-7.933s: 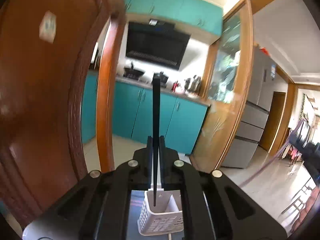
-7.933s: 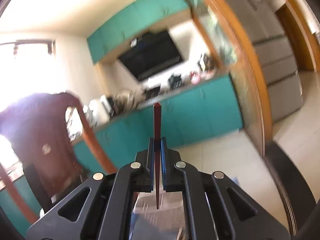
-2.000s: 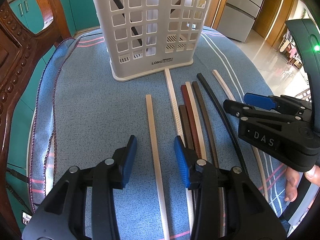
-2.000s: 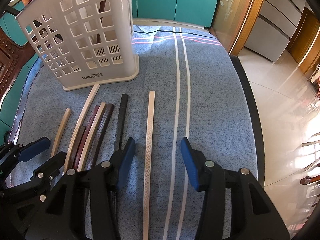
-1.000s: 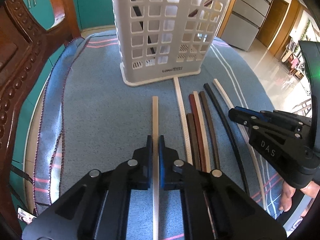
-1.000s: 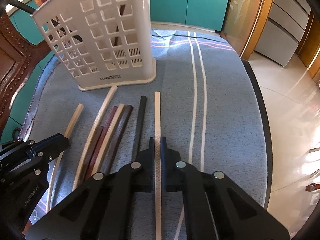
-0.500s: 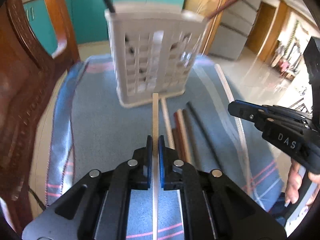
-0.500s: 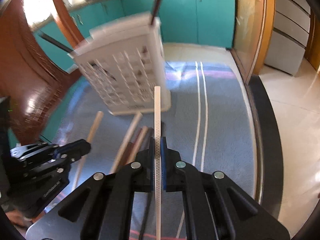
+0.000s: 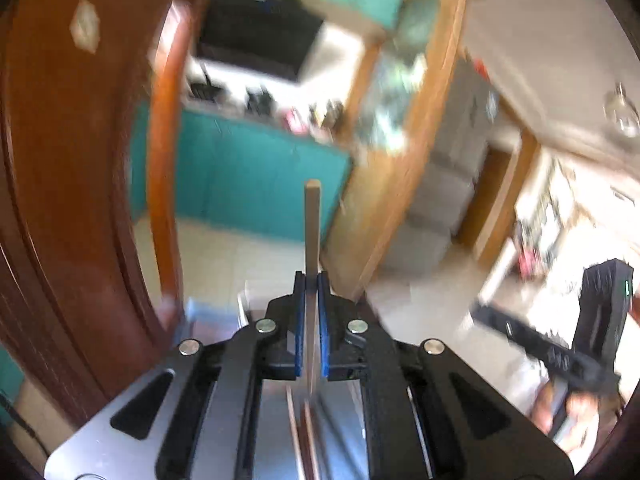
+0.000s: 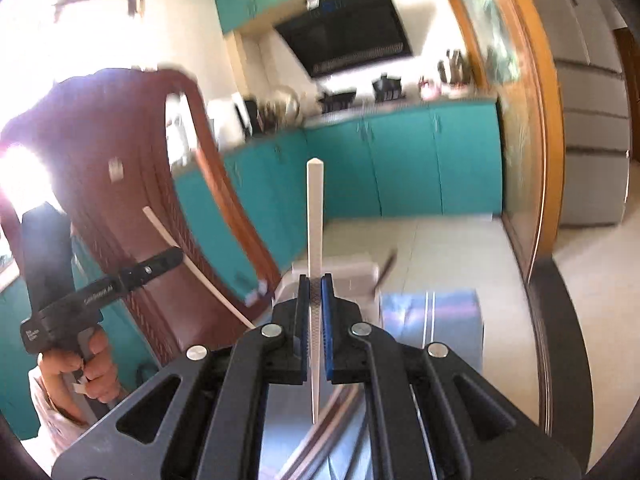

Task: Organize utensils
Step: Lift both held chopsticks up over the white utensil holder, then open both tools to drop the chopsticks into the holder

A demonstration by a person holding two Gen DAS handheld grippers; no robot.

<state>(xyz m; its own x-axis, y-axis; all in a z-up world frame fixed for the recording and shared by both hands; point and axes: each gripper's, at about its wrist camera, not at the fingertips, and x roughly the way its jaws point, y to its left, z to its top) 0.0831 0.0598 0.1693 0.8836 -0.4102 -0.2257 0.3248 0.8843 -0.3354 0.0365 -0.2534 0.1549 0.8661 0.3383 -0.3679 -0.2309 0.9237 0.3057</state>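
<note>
Kitchen w/ teal cabinets [image 10: 400,160], black range hood [image 10: 348,28], carved wood chair [image 10: 120,184], pale tile floor [image 10: 452,248].

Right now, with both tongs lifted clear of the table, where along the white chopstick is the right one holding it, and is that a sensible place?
The right tongs pinch the white chopstick on its flat sides a little below mid-length, pads square across it. The blunt end stands above and the tapered tip hangs below. That looks sensible: a thin straight stick is steadiest near its middle, tip free to drop into the white basket.
</note>
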